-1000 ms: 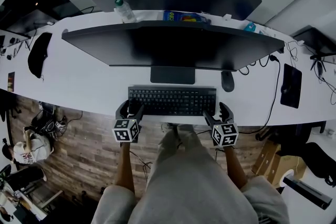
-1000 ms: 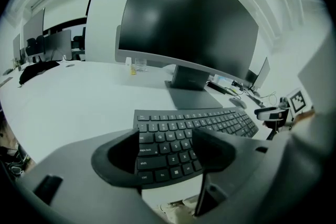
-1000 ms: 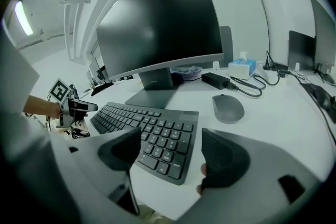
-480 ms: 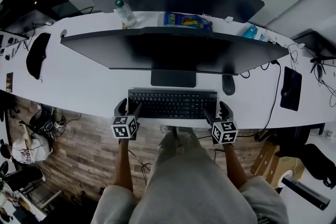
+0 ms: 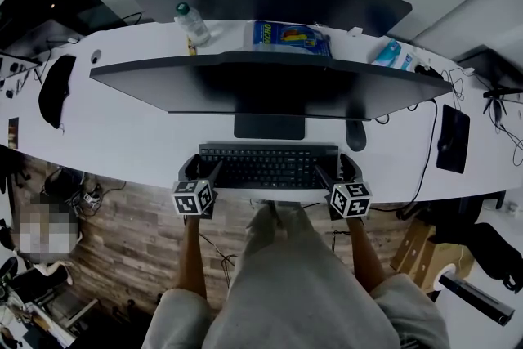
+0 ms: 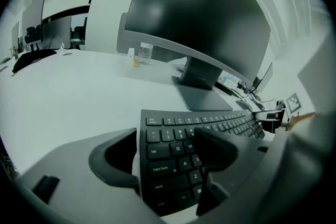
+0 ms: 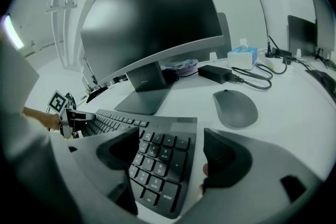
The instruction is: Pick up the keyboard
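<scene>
Keyboard point(image 5: 268, 164) near corners hidden beneath left tongs point(image 5: 203, 169) and right tongs point(image 5: 337, 170), blue packet point(image 5: 290, 35) print unreadable

Matt plastic: flat black keyboard point(image 5: 268, 165); oval grey mouse point(image 7: 234, 107) at its 3 o'clock. Smooth, faint sheen: white desk top point(image 5: 122, 135). Soft-sheen screen: wide dark monitor point(image 5: 270, 86), 12 o'clock. Wood planks: brown floor point(image 5: 131, 225), 7 o'clock.

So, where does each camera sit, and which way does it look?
Head view: on the head, looking steeply down at desk, monitor, keyboard; shows forearms, legs, left gripper, right gripper.
Left gripper view: on the left gripper, along its opening jaws, keyboard's left end between them, toward the monitor.
Right gripper view: on the right gripper, along its opening jaws, keyboard's right end between them; mouse beyond.
Shared: keyboard, monitor.
</scene>
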